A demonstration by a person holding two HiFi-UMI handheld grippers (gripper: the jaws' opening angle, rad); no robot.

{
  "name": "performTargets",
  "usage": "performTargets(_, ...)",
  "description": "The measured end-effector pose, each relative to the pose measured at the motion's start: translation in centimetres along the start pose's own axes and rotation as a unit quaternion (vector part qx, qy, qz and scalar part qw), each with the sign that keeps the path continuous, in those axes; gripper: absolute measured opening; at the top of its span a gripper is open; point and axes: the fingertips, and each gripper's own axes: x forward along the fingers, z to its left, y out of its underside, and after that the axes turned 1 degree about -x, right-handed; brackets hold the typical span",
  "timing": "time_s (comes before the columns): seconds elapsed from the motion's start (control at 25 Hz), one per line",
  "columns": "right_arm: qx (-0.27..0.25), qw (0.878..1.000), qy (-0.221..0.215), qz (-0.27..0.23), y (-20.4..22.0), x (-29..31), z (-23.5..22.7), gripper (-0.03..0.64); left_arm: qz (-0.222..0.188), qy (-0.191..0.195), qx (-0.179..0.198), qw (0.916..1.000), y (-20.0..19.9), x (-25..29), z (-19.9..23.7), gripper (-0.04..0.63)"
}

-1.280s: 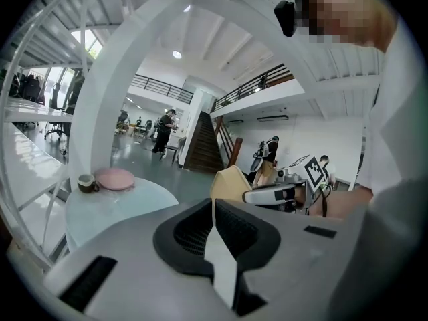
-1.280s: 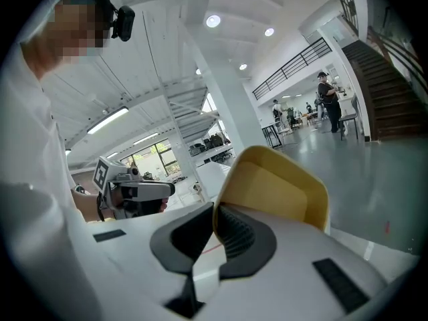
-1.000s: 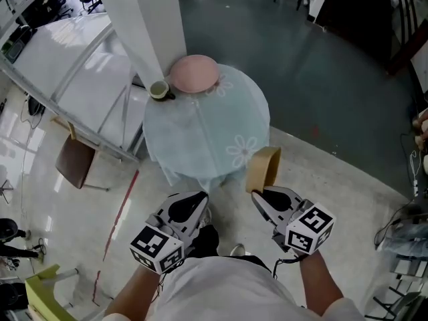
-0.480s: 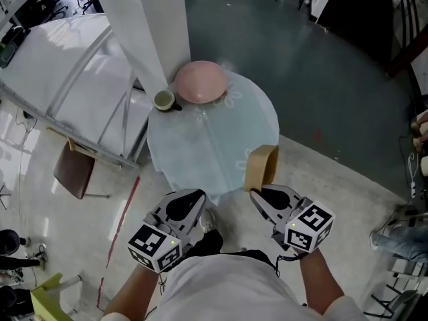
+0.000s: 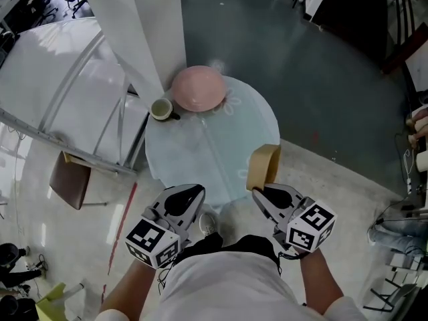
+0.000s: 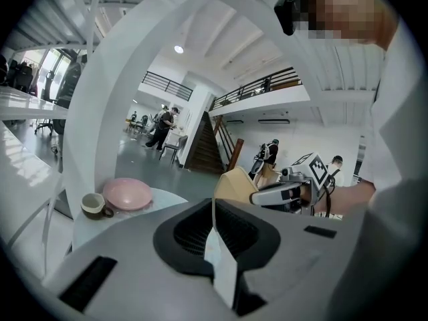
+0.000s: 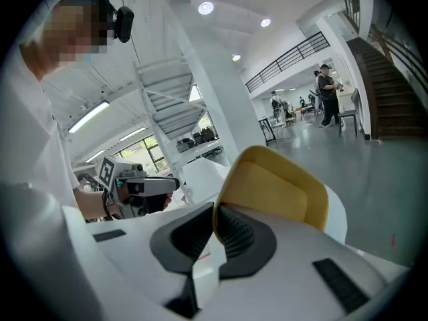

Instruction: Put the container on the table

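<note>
Container (image 5: 263, 166) | rim pinched in right hand-held gripper (image 5: 261, 192) | left hand-held gripper (image 5: 192, 192) pressed together, empty

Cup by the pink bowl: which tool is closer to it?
Left. The left tool is just off the near edge of the table, on the cup's side. The right tool is farther right, gripping the container.

Matt container (image 5: 263, 166), glossy plate (image 5: 198, 89), cloth-covered table (image 5: 200, 154)
</note>
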Motion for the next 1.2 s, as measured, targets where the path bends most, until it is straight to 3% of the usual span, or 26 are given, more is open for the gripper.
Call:
performTargets(0.56,0.013,1.000,-0.005,0.014,0.4,1.1,-2.9,0.034,0.018,-0.013,-0.017,0.9996,0.7,1.9,1.7,0.034)
performTargets(1.2,-0.022,0.994,-0.077,0.075,-0.9,4.9,-10.5,0.034,0.009,-0.098,-0.045,0.9942,-1.3,7.0,3.4,0.034)
